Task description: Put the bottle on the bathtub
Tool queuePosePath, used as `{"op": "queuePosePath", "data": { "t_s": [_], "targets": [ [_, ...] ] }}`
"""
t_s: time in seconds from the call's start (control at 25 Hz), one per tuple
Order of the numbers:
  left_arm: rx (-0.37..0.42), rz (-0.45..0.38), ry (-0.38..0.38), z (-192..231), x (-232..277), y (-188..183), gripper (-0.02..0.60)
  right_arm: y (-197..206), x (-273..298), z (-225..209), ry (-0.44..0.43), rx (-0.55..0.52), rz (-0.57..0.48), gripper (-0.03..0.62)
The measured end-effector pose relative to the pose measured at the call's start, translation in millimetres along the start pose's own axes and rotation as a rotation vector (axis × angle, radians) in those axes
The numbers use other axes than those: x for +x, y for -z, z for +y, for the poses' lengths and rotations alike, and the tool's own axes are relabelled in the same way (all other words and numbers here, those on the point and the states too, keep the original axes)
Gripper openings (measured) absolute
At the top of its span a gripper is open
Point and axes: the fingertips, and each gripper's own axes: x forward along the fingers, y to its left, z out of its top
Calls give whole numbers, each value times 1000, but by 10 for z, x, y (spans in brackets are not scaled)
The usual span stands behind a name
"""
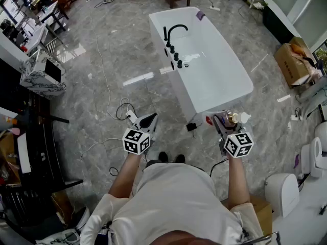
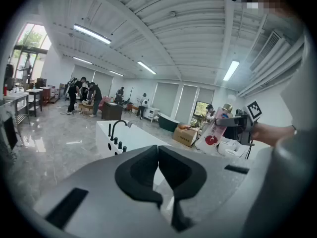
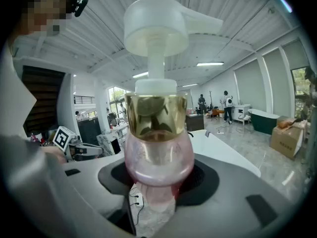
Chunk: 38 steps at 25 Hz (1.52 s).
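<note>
A pink pump bottle (image 3: 156,133) with a gold collar and white pump head fills the right gripper view, and my right gripper (image 3: 156,185) is shut on its body. In the head view the bottle (image 1: 233,118) is held just off the near right corner of the white bathtub (image 1: 240,78), above the floor. The tub carries a black faucet (image 1: 173,33) on its left rim. My left gripper (image 1: 148,122) hangs left of the tub's near end; its black pads (image 2: 141,175) meet with nothing between them. The left gripper view shows the bottle (image 2: 215,128) at right, the bathtub (image 2: 126,139) ahead.
Cables and a power strip (image 1: 130,115) lie on the marble floor near my left gripper. A cardboard box (image 1: 294,63) and a toilet (image 1: 283,190) stand at right. A marble-patterned cabinet (image 1: 43,75) and dark table (image 1: 36,137) are at left. People stand far behind.
</note>
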Motion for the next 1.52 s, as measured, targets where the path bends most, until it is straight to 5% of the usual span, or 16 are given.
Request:
{"op": "queuePosePath", "data": {
  "t_s": [1.52],
  "targets": [
    [-59,35,55,593,-348,184,9,155,296,493,63,83,0,233]
  ]
}}
